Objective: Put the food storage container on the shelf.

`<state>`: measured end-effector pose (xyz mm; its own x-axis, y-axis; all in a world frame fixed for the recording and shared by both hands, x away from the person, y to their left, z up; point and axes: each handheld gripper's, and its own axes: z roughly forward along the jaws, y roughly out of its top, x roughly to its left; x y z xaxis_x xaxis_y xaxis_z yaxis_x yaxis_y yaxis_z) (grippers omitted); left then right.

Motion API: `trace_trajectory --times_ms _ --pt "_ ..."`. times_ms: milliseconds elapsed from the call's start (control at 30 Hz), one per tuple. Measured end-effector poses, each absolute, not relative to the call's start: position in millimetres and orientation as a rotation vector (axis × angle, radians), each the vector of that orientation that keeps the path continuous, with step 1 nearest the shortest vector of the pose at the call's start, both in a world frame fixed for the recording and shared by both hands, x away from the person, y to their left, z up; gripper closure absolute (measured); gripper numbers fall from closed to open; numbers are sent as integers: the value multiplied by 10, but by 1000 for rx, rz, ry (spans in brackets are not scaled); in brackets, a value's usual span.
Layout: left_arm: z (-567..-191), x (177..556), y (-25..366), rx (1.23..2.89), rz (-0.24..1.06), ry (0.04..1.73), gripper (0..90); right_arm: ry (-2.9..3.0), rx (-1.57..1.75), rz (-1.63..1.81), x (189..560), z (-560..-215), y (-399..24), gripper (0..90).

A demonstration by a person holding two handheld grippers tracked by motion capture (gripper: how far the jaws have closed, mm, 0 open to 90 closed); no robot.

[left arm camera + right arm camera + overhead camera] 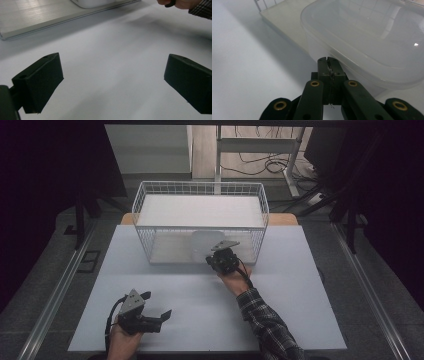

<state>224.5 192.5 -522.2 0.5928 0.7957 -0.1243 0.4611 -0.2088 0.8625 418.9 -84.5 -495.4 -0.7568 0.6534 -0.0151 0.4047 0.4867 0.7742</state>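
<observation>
Right gripper point(328, 61) had its jaws clenched together, with the near rim of a translucent plastic container point(372, 42) seemingly pinched between the tips. The container sat in the near right part of the white wire basket point(145, 200) at the table's point(280, 320) far side. Left gripper point(112, 82) rested near left, jaws spread wide, nothing between them.

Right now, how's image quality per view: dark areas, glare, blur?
High view: surroundings nearly black, sheet evenly lit, basket sharp. Left gripper view: pads soft and out of focus, a broad shadow across the sheet below the sleeve. Right gripper view: small glare spot on the clear tub, its far rim blurred, a shadow beside it; right gripper in focus.
</observation>
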Motion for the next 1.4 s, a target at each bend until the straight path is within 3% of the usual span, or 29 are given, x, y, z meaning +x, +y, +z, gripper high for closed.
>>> trace_trajectory --times_ms 767,1400 --pt "-5230 2259 1936 1841 412 1018 21 2414 910 1094 4402 -4965 -777 878" --pt "-5234 2263 1948 1834 388 1020 20 2448 857 1149 4201 -4903 -829 493"
